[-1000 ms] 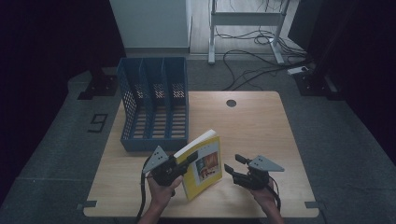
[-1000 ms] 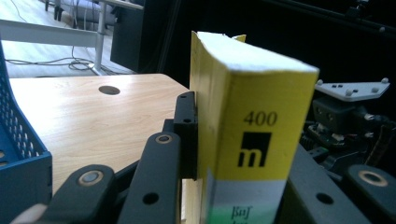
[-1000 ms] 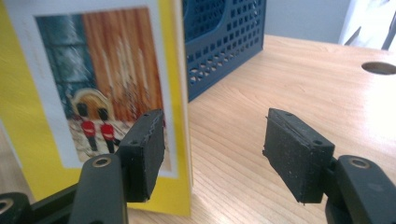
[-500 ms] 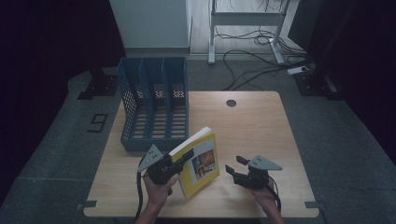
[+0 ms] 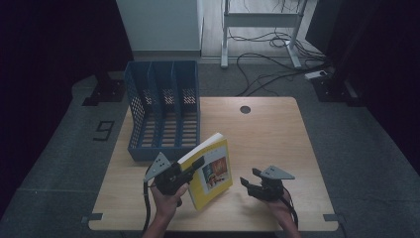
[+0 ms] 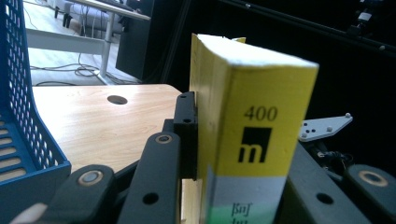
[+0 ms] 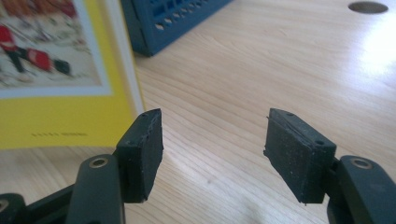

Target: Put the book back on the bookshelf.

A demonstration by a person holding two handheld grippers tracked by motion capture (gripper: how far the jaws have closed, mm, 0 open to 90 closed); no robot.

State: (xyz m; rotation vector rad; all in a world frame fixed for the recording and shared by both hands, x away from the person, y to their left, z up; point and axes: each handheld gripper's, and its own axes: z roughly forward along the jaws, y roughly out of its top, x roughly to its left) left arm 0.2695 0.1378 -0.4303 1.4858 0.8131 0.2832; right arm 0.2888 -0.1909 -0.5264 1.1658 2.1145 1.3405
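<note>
A thick yellow book (image 5: 212,168) stands tilted on its lower edge at the table's front middle. My left gripper (image 5: 194,166) is shut on it near the spine. In the left gripper view the spine (image 6: 254,126), marked "400", sits between the black fingers (image 6: 186,123). My right gripper (image 5: 249,181) rests low over the table to the right of the book, apart from it. In the right gripper view its pads (image 7: 144,149) stand open over bare wood, with the book's cover (image 7: 60,74) at the left.
A blue three-slot file holder (image 5: 163,111) stands at the back left of the wooden table (image 5: 277,139), just behind the book. A round cable hole (image 5: 245,109) lies at the back middle. Cables and desk legs are on the floor beyond.
The book in my left gripper has edged slightly to the left. The right gripper has stayed where it was.
</note>
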